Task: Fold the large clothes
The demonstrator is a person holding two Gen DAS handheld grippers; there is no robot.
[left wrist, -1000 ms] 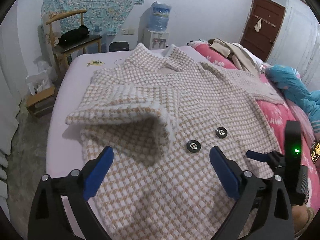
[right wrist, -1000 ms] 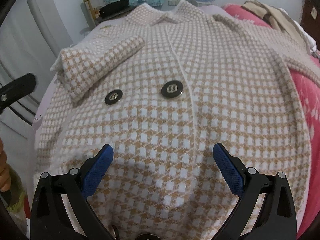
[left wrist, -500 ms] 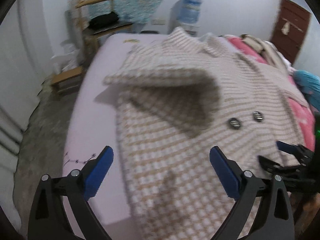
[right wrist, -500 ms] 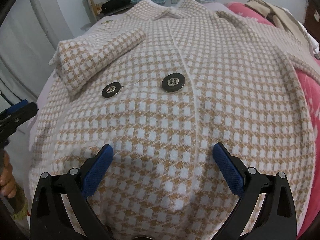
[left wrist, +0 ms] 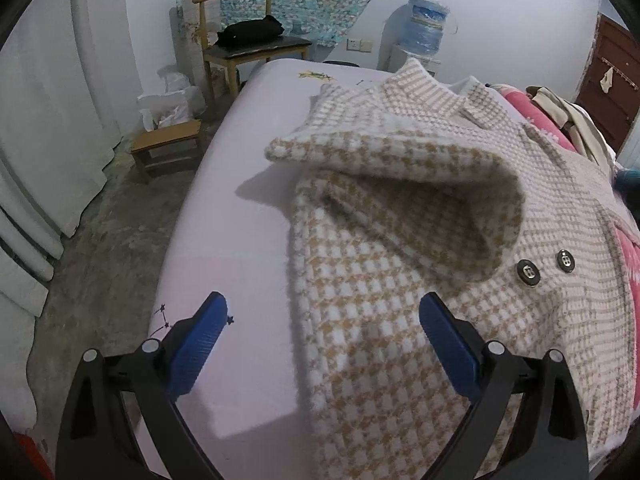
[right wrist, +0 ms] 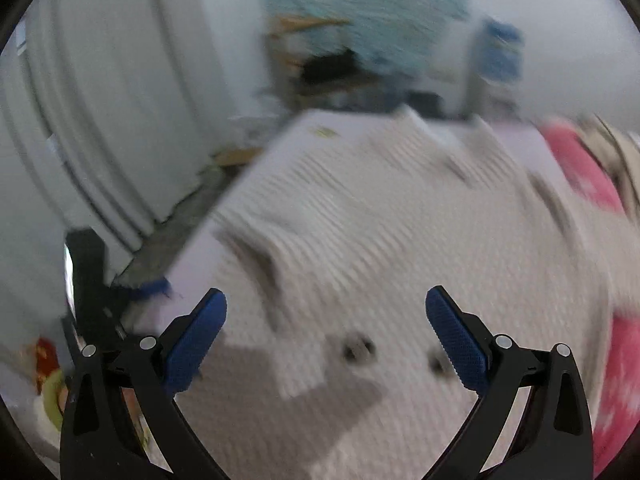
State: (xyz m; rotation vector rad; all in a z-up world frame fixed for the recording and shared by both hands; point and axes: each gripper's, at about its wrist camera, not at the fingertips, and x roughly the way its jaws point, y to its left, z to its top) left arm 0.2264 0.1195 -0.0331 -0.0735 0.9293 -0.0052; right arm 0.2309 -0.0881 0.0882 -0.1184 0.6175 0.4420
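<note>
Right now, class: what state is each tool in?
Left tool: open, holding nothing, above the coat.
Right tool: open, holding nothing.

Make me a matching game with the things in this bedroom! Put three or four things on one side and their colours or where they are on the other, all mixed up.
Things:
1. coat buttons
2. water bottle
3. black bag
4. small stool

Places or colours:
A. on the wooden chair
B. on the floor beside the bed
C. dark and shiny, on the checked coat
D. blue, on top of the dispenser by the wall

Pairs: 1-C, 2-D, 3-A, 4-B
</note>
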